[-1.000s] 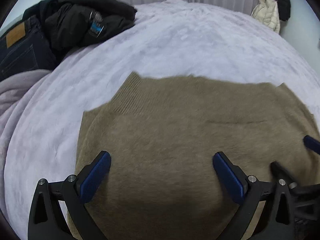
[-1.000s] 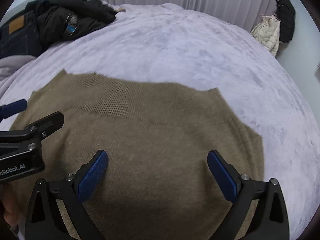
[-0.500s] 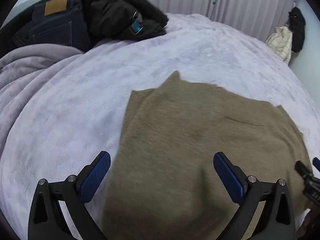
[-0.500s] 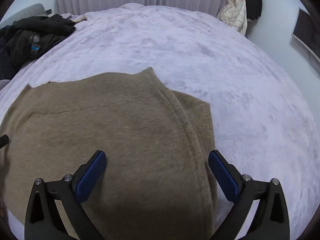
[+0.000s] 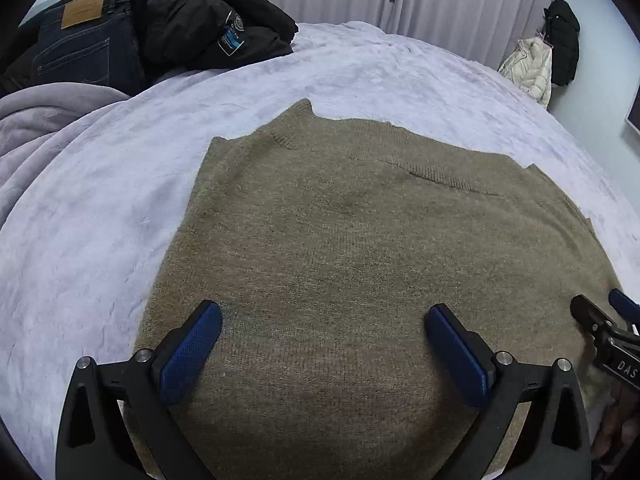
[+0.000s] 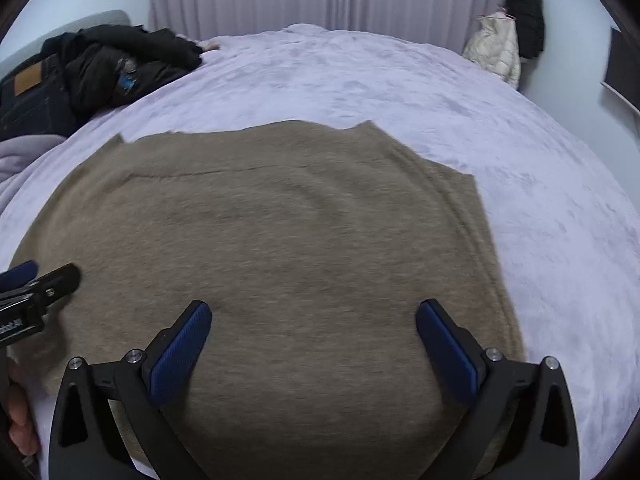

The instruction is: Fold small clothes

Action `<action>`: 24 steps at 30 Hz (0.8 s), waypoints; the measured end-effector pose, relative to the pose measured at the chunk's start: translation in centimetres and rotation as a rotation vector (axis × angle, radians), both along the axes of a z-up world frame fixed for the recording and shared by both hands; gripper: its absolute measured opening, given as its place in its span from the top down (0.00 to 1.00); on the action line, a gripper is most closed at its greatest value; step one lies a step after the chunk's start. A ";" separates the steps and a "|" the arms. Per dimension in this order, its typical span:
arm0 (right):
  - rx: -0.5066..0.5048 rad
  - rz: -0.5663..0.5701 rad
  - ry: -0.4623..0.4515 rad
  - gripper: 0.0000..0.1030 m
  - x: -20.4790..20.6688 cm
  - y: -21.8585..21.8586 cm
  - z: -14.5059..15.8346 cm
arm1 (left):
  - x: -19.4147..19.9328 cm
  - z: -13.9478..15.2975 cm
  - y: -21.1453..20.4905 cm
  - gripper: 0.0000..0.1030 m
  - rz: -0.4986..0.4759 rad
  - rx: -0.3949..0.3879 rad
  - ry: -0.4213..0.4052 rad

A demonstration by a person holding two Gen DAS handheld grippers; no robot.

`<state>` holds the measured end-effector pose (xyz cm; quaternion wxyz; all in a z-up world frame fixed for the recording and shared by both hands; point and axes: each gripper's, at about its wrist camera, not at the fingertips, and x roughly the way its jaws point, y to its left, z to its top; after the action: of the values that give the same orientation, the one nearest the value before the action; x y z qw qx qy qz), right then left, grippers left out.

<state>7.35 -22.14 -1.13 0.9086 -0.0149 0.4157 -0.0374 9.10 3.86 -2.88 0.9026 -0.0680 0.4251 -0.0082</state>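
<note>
A tan knitted sweater lies flat on the lilac bed cover; it fills the middle of the right wrist view too, sweater. A folded layer with a seam line shows along its right side. My left gripper hovers open over the sweater's near left part, nothing between its blue pads. My right gripper hovers open over the near right part, also holding nothing. Each gripper's tip shows at the edge of the other's view.
A pile of dark jeans and a black jacket sits at the far left of the bed, with a bunched grey blanket beside it. A cream jacket hangs on the right wall. Curtains close off the back.
Both cameras swung outward half a second ago and have turned back toward the sweater's middle. The sweater has stayed flat on the bed, and both grippers have stayed open.
</note>
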 end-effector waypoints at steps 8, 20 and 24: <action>-0.014 -0.231 -0.024 0.01 -0.6 -3.1 0.1 | -1.7 1.1 1.6 0.00 0.161 -0.017 -0.066; -0.025 0.177 0.022 0.01 -3.5 4.7 0.5 | -3.9 0.9 -3.4 0.00 -0.104 0.026 0.017; -0.059 0.169 0.019 0.01 -4.1 4.3 0.6 | -4.7 0.3 -0.2 0.00 -0.067 -0.057 0.022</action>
<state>3.28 -17.89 -0.57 0.9037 -0.0772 0.4203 0.0276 4.37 3.63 -2.55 0.8946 -0.0797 0.4368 -0.0499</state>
